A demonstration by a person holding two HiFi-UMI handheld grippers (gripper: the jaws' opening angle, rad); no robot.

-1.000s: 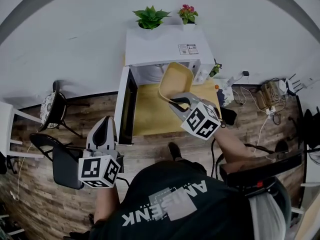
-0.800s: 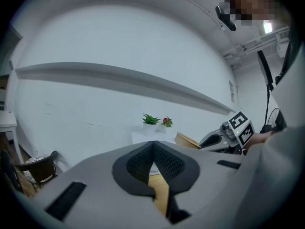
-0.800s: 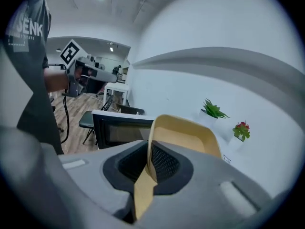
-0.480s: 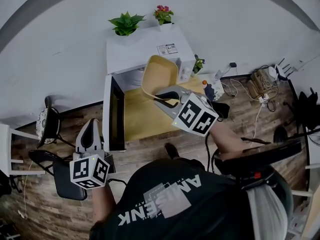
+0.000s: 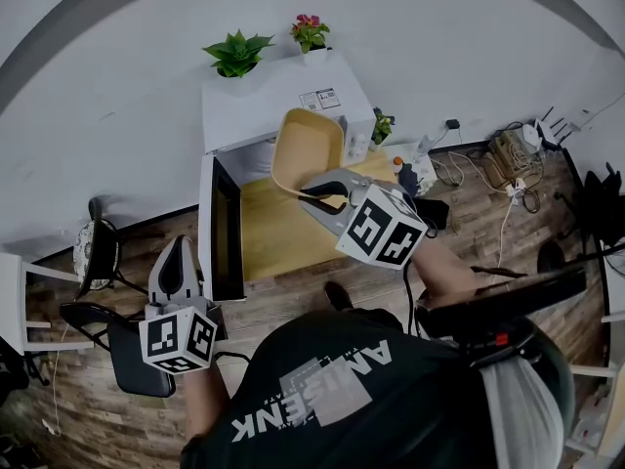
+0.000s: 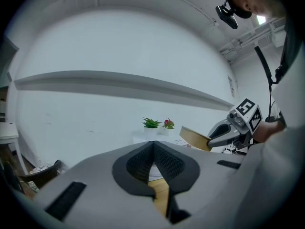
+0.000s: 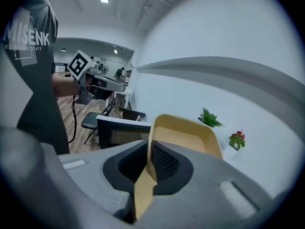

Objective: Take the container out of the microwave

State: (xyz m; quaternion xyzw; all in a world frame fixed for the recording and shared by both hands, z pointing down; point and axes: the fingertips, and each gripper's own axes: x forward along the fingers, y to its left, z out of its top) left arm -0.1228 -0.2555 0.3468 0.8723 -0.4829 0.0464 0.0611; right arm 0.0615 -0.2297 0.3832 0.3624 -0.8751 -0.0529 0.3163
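Observation:
A tan, empty container (image 5: 307,148) hangs tilted in front of the white microwave (image 5: 283,96), above the wooden table (image 5: 278,237). My right gripper (image 5: 312,193) is shut on the container's near rim. In the right gripper view the rim of the container (image 7: 183,137) runs between the black pads of the right gripper (image 7: 148,165). The microwave door (image 5: 220,225) stands open to the left. My left gripper (image 5: 178,250) is held low beside that door, shut with nothing in it. In the left gripper view the left gripper (image 6: 153,157) has its pads meeting, with the container (image 6: 194,137) at the right.
Two potted plants (image 5: 236,52) (image 5: 310,30) stand on top of the microwave. Black chairs (image 5: 107,247) stand on the wooden floor at the left. Cables and a power strip (image 5: 508,159) lie at the right. The person's dark shirt (image 5: 332,399) fills the bottom.
My right gripper has risen with the container, which now hangs higher in front of the microwave opening. The left gripper has barely moved.

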